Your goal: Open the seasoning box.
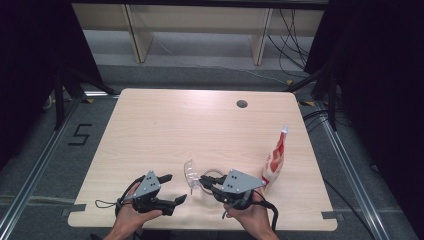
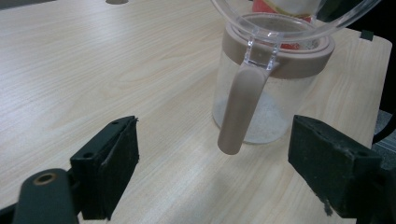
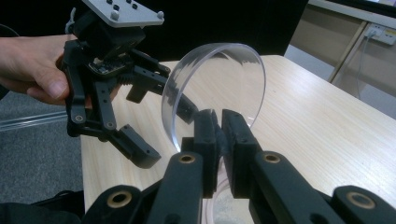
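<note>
the right gripper was clamped on the rim of the clear lid, its jaws pinching the lid's near edge and holding it tipped up, almost on edge, above the mouth of the jar. in the high view the lid stood up just beyond that gripper's tips, toward the other hand, with the jar under the gripper's nose. the left gripper was released, jaws spread wide with nothing between the pads. straight ahead of it, a little toward its right jaw, hung the brown latch, a long tab dropping from the hinge at the jar's brown collar down the glass wall, its long axis near vertical and slightly slanted, its free end clear of the table. the latch lay beyond the left gripper's pads, not yet between them, so the left hand was the nearer one to take it, while the right hand was busy with the lid. what the coming move seemed to turn on was that line: the tab's length ran across the jaws' closing direction, so a short push forward would put it between the pads. a red and white pouch stood behind the jar, away from both tools.
</note>
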Available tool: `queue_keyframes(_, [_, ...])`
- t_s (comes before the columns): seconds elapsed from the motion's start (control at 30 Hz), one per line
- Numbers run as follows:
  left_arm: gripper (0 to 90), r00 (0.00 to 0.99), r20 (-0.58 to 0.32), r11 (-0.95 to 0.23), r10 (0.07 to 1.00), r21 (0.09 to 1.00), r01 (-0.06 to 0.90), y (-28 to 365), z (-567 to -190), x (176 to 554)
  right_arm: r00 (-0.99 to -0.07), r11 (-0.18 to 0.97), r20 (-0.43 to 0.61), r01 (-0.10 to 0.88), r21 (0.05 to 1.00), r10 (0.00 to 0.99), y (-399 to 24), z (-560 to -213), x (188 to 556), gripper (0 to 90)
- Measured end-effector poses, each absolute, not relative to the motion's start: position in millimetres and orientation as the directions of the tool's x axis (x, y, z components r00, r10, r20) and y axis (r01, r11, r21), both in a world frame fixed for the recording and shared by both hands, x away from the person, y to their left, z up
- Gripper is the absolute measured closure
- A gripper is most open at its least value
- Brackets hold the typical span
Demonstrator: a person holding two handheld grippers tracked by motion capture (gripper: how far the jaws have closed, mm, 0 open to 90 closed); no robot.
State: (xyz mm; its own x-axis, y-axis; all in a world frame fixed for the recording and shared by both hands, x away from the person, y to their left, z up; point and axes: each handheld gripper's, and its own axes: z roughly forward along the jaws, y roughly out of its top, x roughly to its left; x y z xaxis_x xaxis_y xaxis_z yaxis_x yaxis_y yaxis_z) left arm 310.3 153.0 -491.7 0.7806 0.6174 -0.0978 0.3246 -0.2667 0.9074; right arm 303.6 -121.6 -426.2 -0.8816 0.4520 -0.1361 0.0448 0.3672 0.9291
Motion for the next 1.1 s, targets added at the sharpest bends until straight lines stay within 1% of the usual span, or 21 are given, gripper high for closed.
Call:
queue_keyframes(0.37, [16.3,0.784,-0.102,-0.264,0.612,0.909,0.324,152,-492,310,-0.867,0.361,-0.127,0.063,0.931,0.481,-134,-429,304,83.0])
queue_keyframes(0.57, [16.3,0.787,-0.097,-0.277,0.609,0.904,0.325,153,-492,310,-0.861,0.358,-0.121,0.075,0.931,0.494,-143,-433,303,80.4])
queue_keyframes(0.77, [16.3,0.787,-0.103,-0.27,0.609,0.906,0.327,152,-492,310,-0.823,0.337,-0.102,0.113,0.935,0.559,-159,-438,296,76.0])
queue_keyframes(1.0, [16.3,0.787,-0.095,-0.285,0.609,0.9,0.329,152,-492,310,-0.799,0.334,-0.088,0.146,0.931,0.595,-180,-445,288,72.2])
queue_keyframes(1.07, [16.3,0.787,-0.099,-0.281,0.609,0.901,0.331,151,-492,309,-0.795,0.321,-0.064,0.169,0.932,0.603,-185,-448,285,69.3])
queue_keyframes(1.1, [16.3,0.794,-0.091,-0.291,0.601,0.9,0.323,152,-492,310,-0.784,0.328,-0.079,0.165,0.93,0.616,-188,-448,284,69.2])
